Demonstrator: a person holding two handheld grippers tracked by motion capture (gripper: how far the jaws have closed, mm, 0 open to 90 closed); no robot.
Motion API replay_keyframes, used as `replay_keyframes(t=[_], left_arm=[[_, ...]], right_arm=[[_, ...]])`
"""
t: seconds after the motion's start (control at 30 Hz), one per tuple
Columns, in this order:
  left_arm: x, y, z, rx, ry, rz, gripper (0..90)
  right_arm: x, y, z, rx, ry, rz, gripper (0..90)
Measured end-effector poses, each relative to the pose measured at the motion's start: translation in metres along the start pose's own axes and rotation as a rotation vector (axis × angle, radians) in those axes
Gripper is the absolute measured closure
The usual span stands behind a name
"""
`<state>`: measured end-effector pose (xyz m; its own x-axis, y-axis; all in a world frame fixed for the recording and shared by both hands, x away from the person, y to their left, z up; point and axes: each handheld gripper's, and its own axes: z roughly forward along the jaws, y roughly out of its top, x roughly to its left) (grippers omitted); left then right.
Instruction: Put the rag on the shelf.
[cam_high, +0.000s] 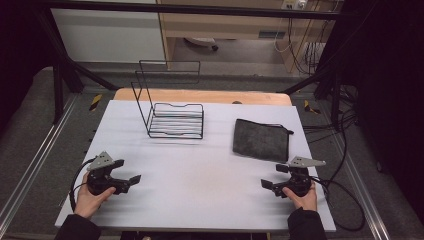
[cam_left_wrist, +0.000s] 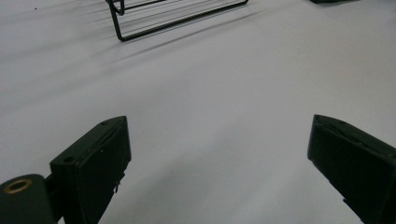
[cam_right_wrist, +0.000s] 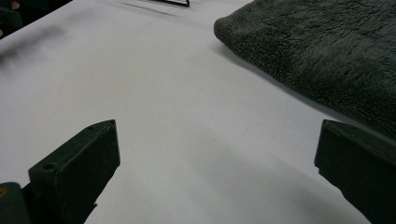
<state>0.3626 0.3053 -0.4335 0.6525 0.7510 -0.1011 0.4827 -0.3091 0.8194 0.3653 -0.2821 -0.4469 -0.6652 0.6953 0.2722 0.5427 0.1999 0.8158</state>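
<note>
The left gripper (cam_high: 131, 182) and the right gripper (cam_high: 268, 183) rested low over the white table (cam_high: 200, 170), jaws spread wide with nothing between them. The folded dark towel (cam_high: 261, 140) lay flat near the right gripper; the wire rack (cam_high: 176, 120) stood beyond the left.

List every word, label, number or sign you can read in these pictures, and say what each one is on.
None can be read.
The pale label on the cabinet edge beyond the table is too small and blurred to make out.
The yellow-and-black striped markers on the frame rails are warning stripes, with no lettering.
The dark cloth, the wire rack, the white table top and both grippers' fingers carry no print.
</note>
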Motion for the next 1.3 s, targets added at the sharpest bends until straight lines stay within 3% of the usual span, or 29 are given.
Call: replay_keyframes(t=[0.9,1.3], left_arm=[[0.001,-0.002,0.0,0.007,0.01,-0.004,6.2],[0.001,-0.003,0.001,0.012,0.014,-0.004,6.3]], right_arm=[[0.009,0.009,0.008,0.002,-0.027,-0.01,0.7],[0.021,0.02,0.021,0.03,-0.073,-0.027,2.0]])
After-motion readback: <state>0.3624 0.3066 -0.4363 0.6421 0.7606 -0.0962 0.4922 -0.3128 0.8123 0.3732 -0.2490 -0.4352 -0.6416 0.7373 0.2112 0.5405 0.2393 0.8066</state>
